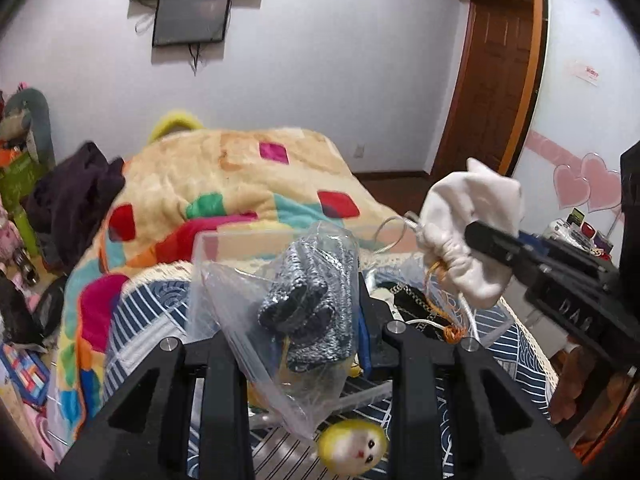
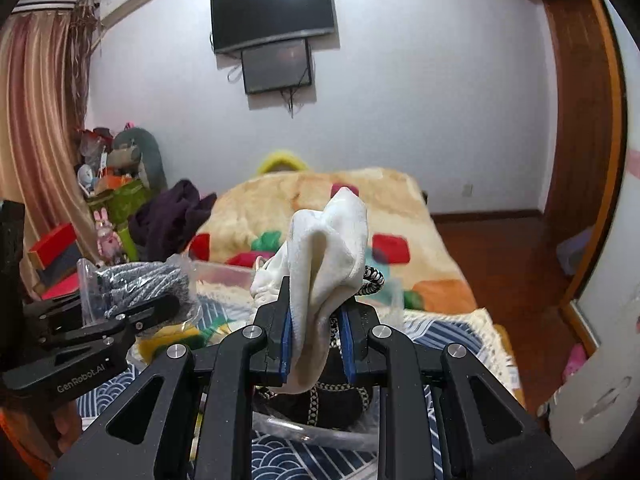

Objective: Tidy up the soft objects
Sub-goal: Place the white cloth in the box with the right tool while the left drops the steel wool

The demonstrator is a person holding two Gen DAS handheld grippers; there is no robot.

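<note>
One crumpled white cloth sock [image 2: 332,248] stands pinched between the blue pads of the right tongs [image 2: 316,340] at the centre of the right wrist view; in the left wrist view it shows at the right edge, raised above the bed. One clear crinkled plastic bag [image 1: 248,280] hangs in the closed left tongs [image 1: 296,344] at the lower middle of that view, and inside it sits one grey-and-black knitted bundle [image 1: 308,304]. Below the bag, at the bottom centre, lies one small yellow plush toy with a pale face [image 1: 354,446] on the navy wave-patterned bedcover [image 1: 152,312]. Behind lies one beige fleece blanket with coloured squares [image 1: 224,184]. Two dark screens [image 2: 272,12] hang on the white wall at the upper middle of the right wrist view.
</note>
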